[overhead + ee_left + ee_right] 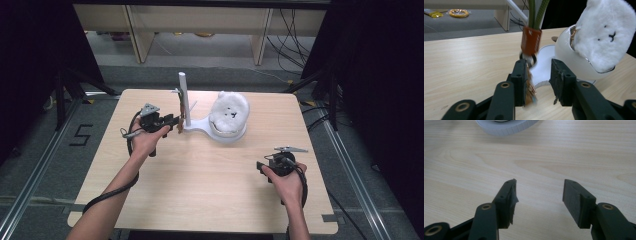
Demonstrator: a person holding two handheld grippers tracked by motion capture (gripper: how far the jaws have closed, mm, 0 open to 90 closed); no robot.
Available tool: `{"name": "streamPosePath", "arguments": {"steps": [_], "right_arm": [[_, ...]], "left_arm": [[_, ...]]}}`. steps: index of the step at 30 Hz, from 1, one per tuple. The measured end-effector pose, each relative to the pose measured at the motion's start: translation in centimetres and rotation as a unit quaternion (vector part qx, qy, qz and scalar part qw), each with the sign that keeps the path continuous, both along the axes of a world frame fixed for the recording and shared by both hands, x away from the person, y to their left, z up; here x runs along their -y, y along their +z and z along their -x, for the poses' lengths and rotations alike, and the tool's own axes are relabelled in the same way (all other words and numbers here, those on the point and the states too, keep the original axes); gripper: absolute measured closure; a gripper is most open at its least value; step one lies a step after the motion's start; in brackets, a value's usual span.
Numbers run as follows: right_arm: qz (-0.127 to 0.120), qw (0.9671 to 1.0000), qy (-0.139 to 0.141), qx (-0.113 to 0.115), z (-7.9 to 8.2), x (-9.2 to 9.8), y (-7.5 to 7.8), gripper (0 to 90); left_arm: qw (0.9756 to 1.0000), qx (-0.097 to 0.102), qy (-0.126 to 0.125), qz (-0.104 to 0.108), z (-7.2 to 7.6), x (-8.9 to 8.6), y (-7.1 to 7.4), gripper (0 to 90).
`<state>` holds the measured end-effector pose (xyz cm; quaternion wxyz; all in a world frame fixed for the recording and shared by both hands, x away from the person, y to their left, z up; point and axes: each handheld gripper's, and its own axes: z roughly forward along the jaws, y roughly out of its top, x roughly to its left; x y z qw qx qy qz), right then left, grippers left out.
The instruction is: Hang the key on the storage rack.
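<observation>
The left gripper point(539, 82) stands slightly open beside the hanging orange-tagged keychain point(531, 40) (apparently just hung on the white stand point(183, 100)); the right gripper point(539, 202) waits open near the tabletop's point(200, 190) right edge.

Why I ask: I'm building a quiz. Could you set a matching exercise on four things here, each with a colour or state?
Things:
1. tag
2. plush bear
3. right gripper
4. cords

Colour or state:
a. white
b. open, holding nothing
c. orange
d. green

Pairs: 1-c, 2-a, 3-b, 4-d
</observation>
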<state>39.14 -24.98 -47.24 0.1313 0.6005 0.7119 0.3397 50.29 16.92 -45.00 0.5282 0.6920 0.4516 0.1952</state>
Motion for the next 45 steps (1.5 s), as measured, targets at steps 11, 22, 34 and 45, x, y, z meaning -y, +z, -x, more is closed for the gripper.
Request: {"name": "streamPosePath", "arguments": {"steps": [11,22,34,45], "right_arm": [[0.016,0.9998,0.005,0.005,0.0,0.2,-0.3,45.6],[-0.001,1.0000,-0.004,-0.002,0.0,-0.1,-0.2,45.6],[0.004,1.0000,0.000,-0.005,0.0,-0.1,-0.5,45.6],[0.000,1.0000,0.002,-0.007,-0.1,-0.6,-1.2,45.6]], "left_arm": [[0.9972,0.002,-0.003,-0.075,2.5,-2.4,-1.4,42.8],[0.9963,-0.004,0.015,-0.085,6.7,-5.2,-4.0,35.1],[0.9960,-0.001,0.039,-0.080,10.9,-7.5,-6.3,35.5],[0.9965,0.014,0.053,-0.063,12.3,-8.0,-7.2,35.1]]}}
